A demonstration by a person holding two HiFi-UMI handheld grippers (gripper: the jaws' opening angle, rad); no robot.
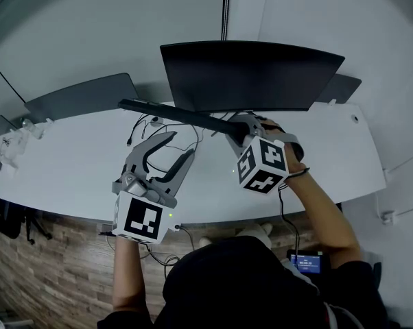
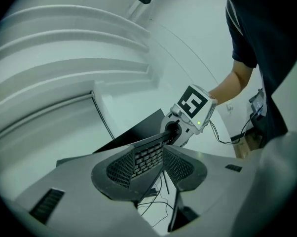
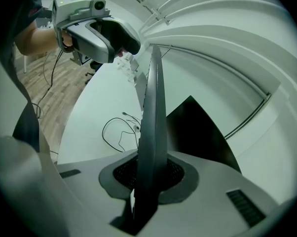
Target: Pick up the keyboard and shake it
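- The keyboard point(image 1: 172, 115) is up off the white surface point(image 1: 69, 170). It runs as a thin dark bar just in front of the lower edge of the monitor point(image 1: 251, 74).
- The right claw point(image 1: 239, 130) pinches the keyboard's right end, with both pads pressed on its faces.
- The left claw point(image 1: 175, 149) is spread and holds nothing. Its tips sit just below the keyboard's middle, and the keys show through the gap between them.
- The keyboard's far left end hangs free over bare surface.
- Loose cables point(image 1: 148, 125) lie on the surface beneath the keyboard, near the left claw's tips.
- A second screen point(image 1: 83, 96) leans at the back left, apart from the keyboard's end.
- The surface's curved front edge lies behind both claws, with wooden floor point(image 1: 28, 266) below it.
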